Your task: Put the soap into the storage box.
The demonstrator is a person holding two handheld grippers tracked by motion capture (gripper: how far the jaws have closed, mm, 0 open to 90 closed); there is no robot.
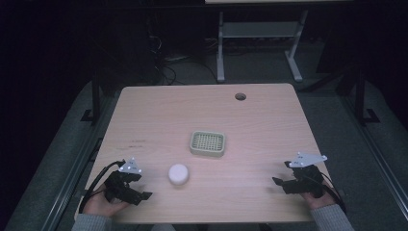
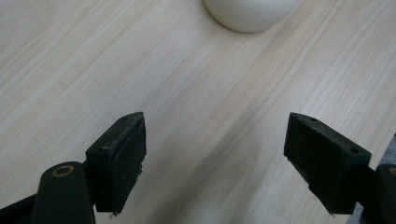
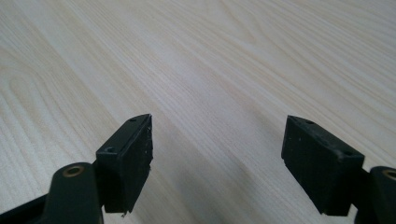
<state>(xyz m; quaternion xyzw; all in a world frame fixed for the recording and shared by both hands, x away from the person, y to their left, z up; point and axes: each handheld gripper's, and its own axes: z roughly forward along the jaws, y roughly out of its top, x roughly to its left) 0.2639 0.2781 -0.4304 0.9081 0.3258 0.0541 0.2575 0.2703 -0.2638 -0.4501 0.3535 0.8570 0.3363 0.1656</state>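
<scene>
A small white rounded object (image 1: pixel 178 173) lies on the wooden table (image 1: pixel 260 120), near its front edge. Behind it sits a pale green rectangular tray (image 1: pixel 208 143) with a gridded insert. My left gripper (image 1: pixel 142 191) rests at the front left corner, open, with the white object a short way to its right. In the left gripper view the jaws of the left gripper (image 2: pixel 215 140) stand wide apart over bare wood, and the white object (image 2: pixel 251 13) lies ahead at the top edge. My right gripper (image 1: pixel 280 185) is open at the front right; the right gripper (image 3: pixel 217 142) holds nothing.
A round cable hole (image 1: pixel 240 96) is cut near the table's far edge. Beyond the table stands a white desk frame (image 1: pixel 221 43) on a dark floor with cables. Dark rails run along both sides of the table.
</scene>
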